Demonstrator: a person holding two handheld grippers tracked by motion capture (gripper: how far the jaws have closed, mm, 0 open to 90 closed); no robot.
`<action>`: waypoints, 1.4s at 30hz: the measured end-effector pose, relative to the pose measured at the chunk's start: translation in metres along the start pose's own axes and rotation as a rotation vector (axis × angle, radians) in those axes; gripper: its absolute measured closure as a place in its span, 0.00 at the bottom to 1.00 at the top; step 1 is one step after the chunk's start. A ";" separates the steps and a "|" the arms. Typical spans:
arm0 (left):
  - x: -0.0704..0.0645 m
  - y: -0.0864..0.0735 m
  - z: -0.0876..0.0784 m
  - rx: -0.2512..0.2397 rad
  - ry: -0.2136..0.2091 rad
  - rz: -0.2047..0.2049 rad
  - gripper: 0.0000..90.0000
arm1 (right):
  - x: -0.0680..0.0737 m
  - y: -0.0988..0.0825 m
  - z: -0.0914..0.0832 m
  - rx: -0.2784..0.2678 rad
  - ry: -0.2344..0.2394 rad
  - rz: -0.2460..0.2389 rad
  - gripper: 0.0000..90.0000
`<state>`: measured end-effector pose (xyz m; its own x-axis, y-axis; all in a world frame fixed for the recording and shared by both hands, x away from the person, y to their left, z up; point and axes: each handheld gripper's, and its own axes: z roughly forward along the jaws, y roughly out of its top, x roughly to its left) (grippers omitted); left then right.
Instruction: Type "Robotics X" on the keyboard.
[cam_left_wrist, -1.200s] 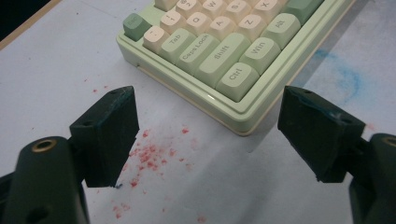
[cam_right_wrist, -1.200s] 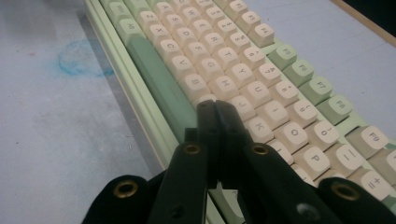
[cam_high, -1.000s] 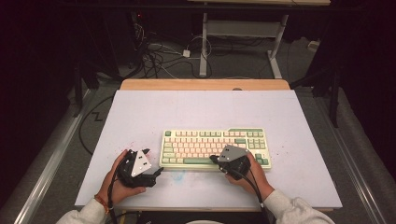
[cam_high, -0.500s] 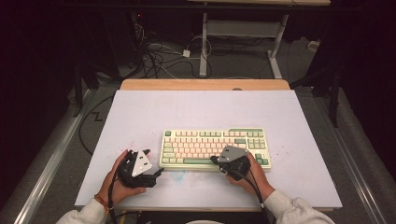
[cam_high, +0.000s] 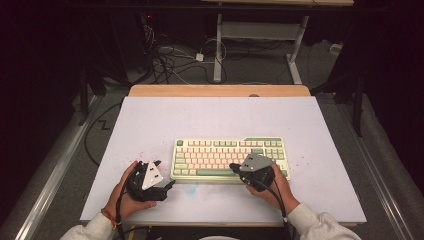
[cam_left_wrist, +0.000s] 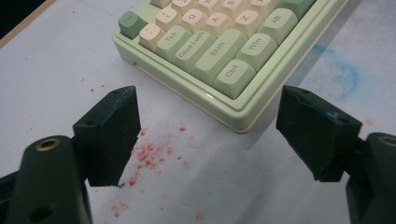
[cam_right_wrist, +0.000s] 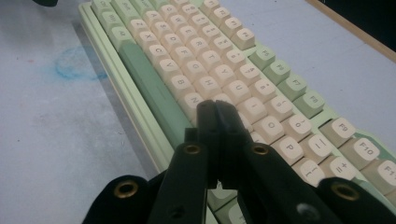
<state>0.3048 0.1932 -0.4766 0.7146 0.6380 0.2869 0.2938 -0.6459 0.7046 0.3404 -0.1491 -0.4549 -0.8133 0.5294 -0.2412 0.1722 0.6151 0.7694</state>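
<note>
A pale green keyboard (cam_high: 230, 157) with cream and green keys lies on the white table top, toward the person's side. My left gripper (cam_high: 167, 184) rests by the keyboard's near left corner (cam_left_wrist: 238, 119), open, with nothing but table between its two jaws. My right gripper (cam_high: 234, 167) is shut with nothing held, its closed tips (cam_right_wrist: 215, 109) hovering over the cream keys just past the dark green space bar (cam_right_wrist: 149, 88). Whether the tips touch a key I cannot tell.
The white table top (cam_high: 220, 120) has red specks (cam_left_wrist: 149, 154) near the left gripper and a blue smudge (cam_right_wrist: 74, 63) in front of the keyboard. A wooden strip (cam_high: 220, 90) edges the far side. Beyond it, cables and a desk frame (cam_high: 260, 35) stand on the floor.
</note>
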 end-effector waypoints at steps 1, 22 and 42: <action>0.000 0.000 0.000 0.000 0.000 0.000 0.23 | 0.000 0.000 -0.001 -0.003 -0.002 0.002 1.00; -0.001 0.001 -0.002 -0.014 -0.021 -0.010 0.25 | -0.008 -0.007 -0.021 -0.016 -0.036 0.022 1.00; -0.002 0.001 -0.001 -0.009 -0.029 -0.003 0.25 | -0.013 -0.024 -0.039 0.003 -0.062 0.042 1.00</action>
<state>0.3025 0.1914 -0.4753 0.7319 0.6274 0.2660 0.2904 -0.6403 0.7112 0.3248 -0.1940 -0.4472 -0.7693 0.5902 -0.2447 0.2074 0.5929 0.7781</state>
